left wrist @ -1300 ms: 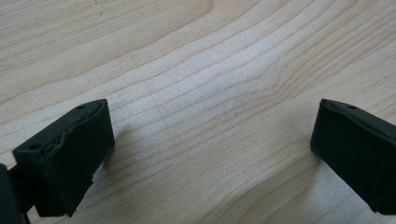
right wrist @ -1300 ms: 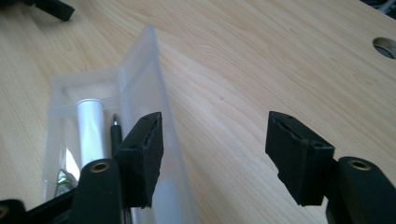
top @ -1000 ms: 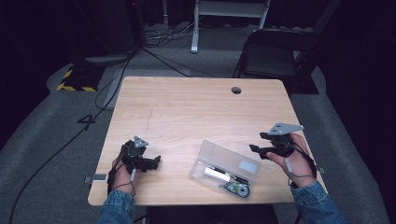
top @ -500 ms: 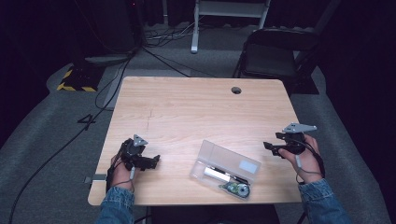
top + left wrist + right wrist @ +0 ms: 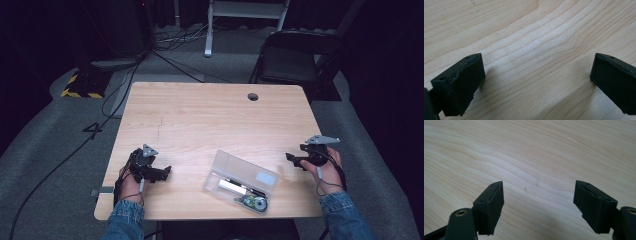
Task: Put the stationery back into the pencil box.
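Jaws of the right gripper (image 5: 296,161), matte black blocks with square pads, are standing wide apart over bare wood grain after just opening further, holding nothing. Jaws of the left gripper (image 5: 162,172) are likewise spread wide and empty, low over the table (image 5: 210,117). Between both grippers, near the front edge, a clear rectangular plastic case (image 5: 243,181) is lying flat and slanted, well apart from each, containing a white cylinder and a small round part. Farther back, a folding chair (image 5: 295,57) is standing beyond the pale laminate top.
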